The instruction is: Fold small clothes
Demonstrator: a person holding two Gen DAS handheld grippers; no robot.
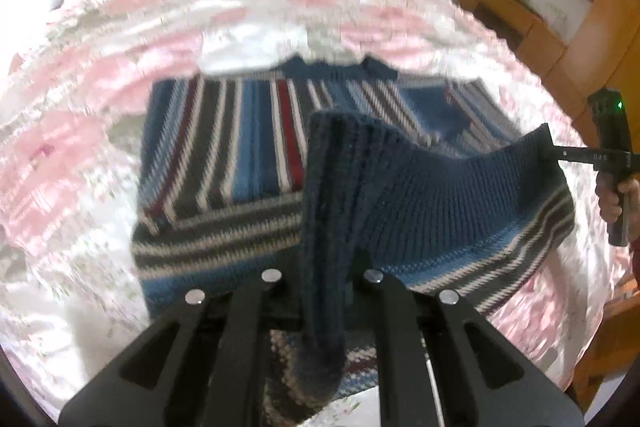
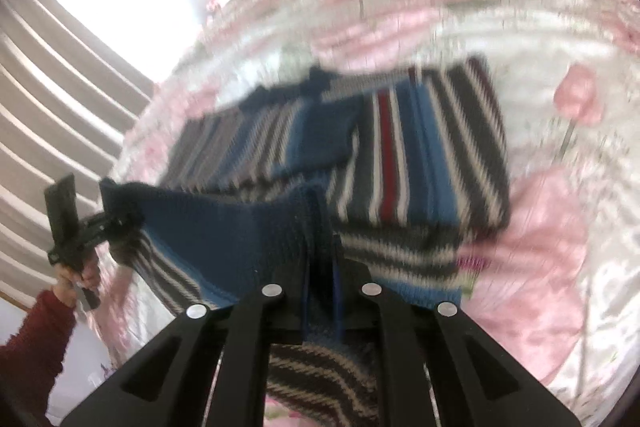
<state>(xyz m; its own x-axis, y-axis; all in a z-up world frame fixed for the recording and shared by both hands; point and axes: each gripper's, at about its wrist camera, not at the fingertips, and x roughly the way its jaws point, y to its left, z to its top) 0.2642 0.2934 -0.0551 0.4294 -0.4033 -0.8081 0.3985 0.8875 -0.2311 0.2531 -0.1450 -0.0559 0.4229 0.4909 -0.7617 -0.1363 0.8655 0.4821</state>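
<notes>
A striped knit sweater (image 1: 224, 147) lies on the pink floral bedspread (image 1: 120, 39), its far part flat. The left gripper (image 1: 326, 271) has its jaws closed on the dark blue ribbed hem (image 1: 332, 187), lifting it. The right gripper (image 2: 320, 287) likewise pinches the hem's other end, the knit stretched taut between them. A hand (image 2: 76, 277) in a red sleeve (image 2: 28, 339) grips the left handle.

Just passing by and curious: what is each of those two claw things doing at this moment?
Left gripper: closed on the hem of the striped sweater.
Right gripper: closed on the same hem, further along.
</notes>
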